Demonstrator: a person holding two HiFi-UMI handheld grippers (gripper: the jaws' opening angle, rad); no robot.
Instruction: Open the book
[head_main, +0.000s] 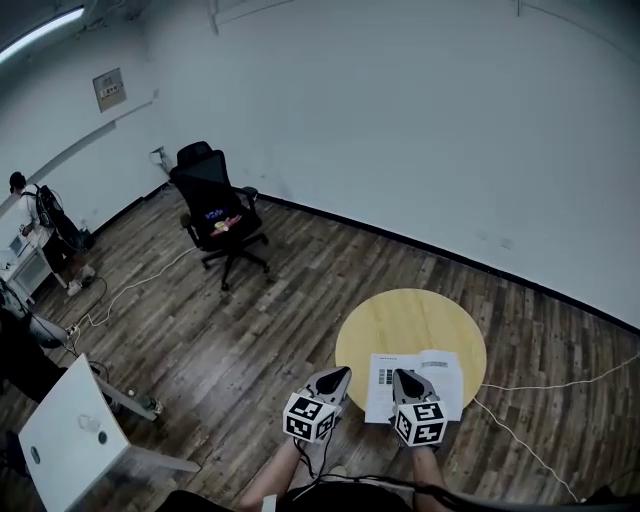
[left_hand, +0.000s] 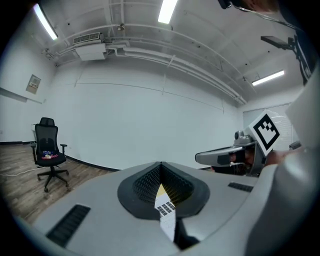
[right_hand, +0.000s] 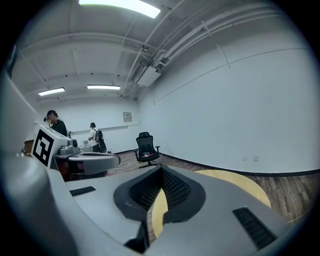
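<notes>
Bright, even ceiling strip lights (right_hand: 120, 5), soft shadows, fisheye-warped dark corners

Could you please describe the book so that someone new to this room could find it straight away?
Find the round yellow table on the wooden floor, right of the black office chair. The book lies flat on the table's near side, the only thing resting there. Its white pages carry printed text, unlike the blank white table further left.
</notes>
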